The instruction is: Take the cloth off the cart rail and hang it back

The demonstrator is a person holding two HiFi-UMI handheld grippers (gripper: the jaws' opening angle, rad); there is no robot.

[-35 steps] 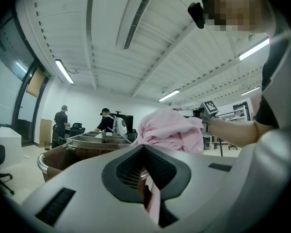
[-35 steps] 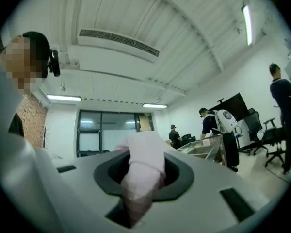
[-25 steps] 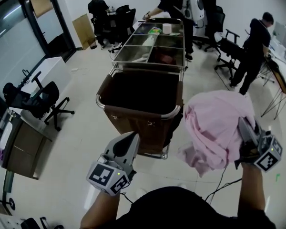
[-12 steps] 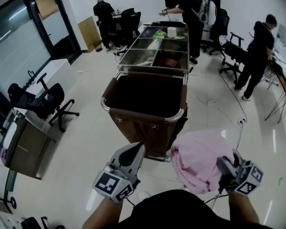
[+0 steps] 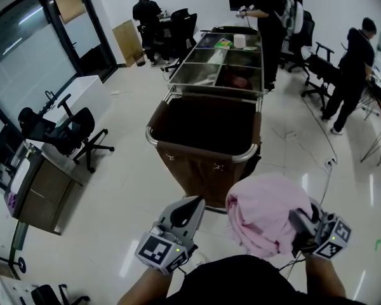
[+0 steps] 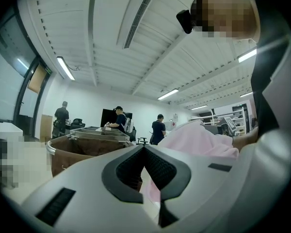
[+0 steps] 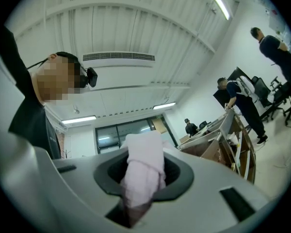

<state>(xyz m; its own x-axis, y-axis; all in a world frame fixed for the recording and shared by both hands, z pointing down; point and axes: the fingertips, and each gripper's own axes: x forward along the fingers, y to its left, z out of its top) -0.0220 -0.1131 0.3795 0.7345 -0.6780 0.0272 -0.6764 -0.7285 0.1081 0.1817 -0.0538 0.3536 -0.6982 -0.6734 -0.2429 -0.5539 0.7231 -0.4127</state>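
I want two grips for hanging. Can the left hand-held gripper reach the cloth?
Probably yes: the cloth, bunched in the right hand-held gripper, is beside the left hand-held gripper, nothing between; its shut jaws must open.

I log a glossy white floor [image 5: 127,189] carrying the cart [image 5: 200,173], a black office chair [image 5: 76,132], a desk [image 5: 44,183] and a loose cable [image 5: 324,170]. The cart's steel trays [image 5: 206,75] hold a white container [image 5: 239,40] and a green item [image 5: 223,43].

The right gripper [image 5: 298,223] and its pink cloth [image 5: 263,211] now sit lower, closer to the person, farther from the cart [image 5: 203,173].
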